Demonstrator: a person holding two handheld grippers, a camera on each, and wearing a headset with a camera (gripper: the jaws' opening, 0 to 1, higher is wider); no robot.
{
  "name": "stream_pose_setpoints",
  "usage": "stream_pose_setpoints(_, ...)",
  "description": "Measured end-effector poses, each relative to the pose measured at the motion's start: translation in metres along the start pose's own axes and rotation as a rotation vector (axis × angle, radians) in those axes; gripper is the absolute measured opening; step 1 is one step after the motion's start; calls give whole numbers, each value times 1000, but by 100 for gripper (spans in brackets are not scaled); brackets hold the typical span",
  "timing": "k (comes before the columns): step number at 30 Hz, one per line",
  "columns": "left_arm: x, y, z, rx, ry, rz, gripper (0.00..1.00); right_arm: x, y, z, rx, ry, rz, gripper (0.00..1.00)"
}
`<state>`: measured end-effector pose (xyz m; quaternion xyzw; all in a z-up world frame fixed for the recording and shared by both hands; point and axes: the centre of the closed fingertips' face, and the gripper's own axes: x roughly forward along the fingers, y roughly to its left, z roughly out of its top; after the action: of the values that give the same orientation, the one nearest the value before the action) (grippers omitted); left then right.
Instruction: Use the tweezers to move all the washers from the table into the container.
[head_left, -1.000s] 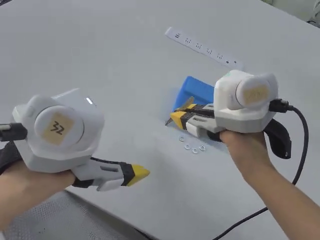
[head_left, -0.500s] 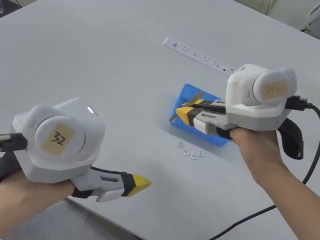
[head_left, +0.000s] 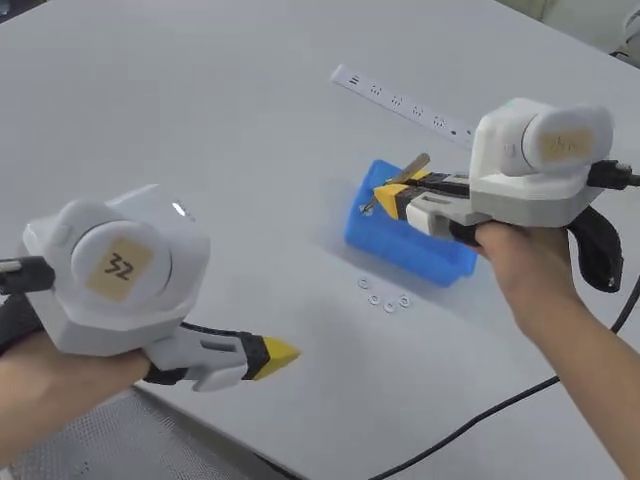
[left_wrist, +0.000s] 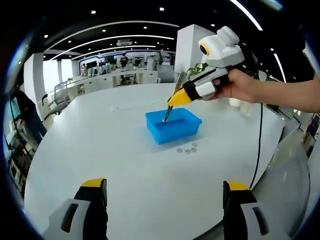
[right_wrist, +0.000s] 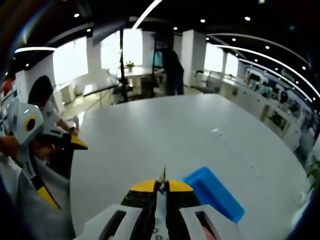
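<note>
our right gripper is clamped narrow on thin metal tweezers, whose tip hangs over the 9 o'clock rim of the blue, box-shaped plastic container. our left gripper hangs with its jaws wide apart, holding nothing. half a second ago the tweezers tip sat just outside that rim, lower down. four small flat metal washers lie clustered on the smooth grey table, just at the container's 6 o'clock.
</note>
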<state>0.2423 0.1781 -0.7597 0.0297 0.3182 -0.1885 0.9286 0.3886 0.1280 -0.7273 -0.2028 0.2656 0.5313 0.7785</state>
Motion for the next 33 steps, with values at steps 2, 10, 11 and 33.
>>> stream_pose_setpoints(2, 0, 1, 0, 0, 2, 3, 99, 3, -8, -2, 10, 8, -10, 2)
stream_pose_setpoints(10, 2, 5, -1, 7, 15, 11, 99, 21, -34, -13, 15, 40, -69, 2)
stream_pose_setpoints(11, 2, 5, -2, 7, 20, 9, 99, 21, -36, -15, 16, 45, -75, 2)
stream_pose_setpoints(33, 7, 5, -13, -23, 57, 12, 96, 60, -43, -38, 33, 128, -22, 2)
